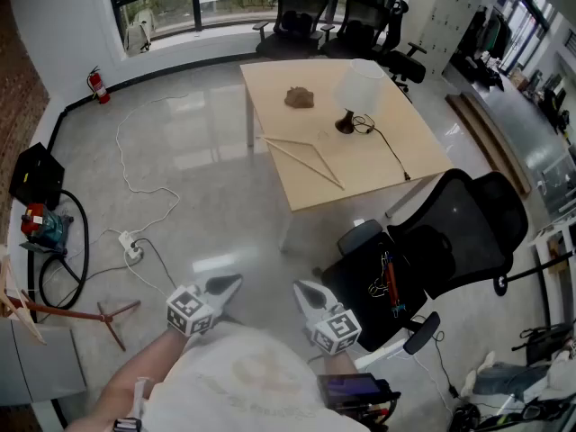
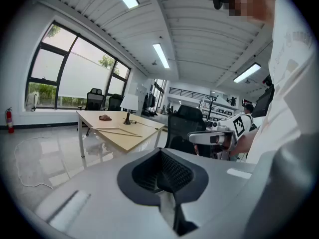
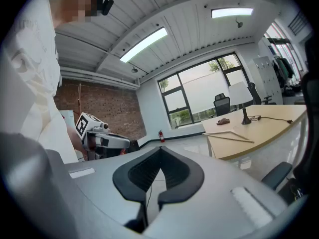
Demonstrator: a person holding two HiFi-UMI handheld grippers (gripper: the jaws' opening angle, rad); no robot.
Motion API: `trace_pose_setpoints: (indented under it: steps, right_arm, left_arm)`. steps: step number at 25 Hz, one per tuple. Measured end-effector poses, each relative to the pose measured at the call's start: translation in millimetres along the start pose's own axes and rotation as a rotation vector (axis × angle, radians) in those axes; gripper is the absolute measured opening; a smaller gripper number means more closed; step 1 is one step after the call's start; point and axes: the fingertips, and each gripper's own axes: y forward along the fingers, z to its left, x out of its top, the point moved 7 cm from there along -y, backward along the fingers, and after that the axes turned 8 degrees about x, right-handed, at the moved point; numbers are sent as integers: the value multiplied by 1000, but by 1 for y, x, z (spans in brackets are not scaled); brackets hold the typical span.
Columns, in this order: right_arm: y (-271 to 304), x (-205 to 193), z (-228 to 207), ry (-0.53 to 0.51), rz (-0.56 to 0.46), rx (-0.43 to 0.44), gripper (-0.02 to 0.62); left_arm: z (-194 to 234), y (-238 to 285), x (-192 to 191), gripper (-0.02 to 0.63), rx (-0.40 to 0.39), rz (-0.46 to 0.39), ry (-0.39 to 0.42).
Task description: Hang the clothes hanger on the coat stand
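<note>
My left claw (image 1: pixel 229 283) has its jaws closed together on nothing, and my right claw (image 1: pixel 302 289) is the same, pads meeting with only floor showing past them; both hang close in front of my body, apart from each other and well short of anything I need. The thin pale wooden clothes hanger (image 1: pixel 301 162) lies flat on the light wooden table (image 1: pixel 396 165), along its left edge and running toward the near left corner. I think that is the first risk: the rods sit flush on the top, so a claw coming down closed or off-line could skid the hanger over that edge instead of gripping it. Farther in on the table stand a white-shaded lamp (image 1: pixel 360 86) with a black cord (image 1: pixel 393 156) trailing toward the right edge, and a small brown lump (image 1: pixel 300 98) near the far side; a wide reach could catch the cord. The reddish-brown wooden coat stand (image 1: pixel 67 312) is well away at my left, so the hanger must be carried across bare floor. There a white cable (image 1: pixel 135 165) loops to a white power strip (image 1: pixel 130 241), which I judge could trip me or snag the hanger. The black mesh office chair (image 1: pixel 432 241) crowds my right side, so the freer room is ahead and to the left.
</note>
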Motion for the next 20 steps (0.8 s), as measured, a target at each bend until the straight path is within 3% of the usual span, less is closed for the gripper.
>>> trace_pose_setpoints:
  steps: [10,20]
  right_arm:
    - [-4,-4,-4,87,-100,-47,14]
    - [41,6,-32,131,-73,-29,14]
  left_arm:
    - [-4,-2,3,2,-19,1,37]
    - [50,31,6,2,-25,19,-45]
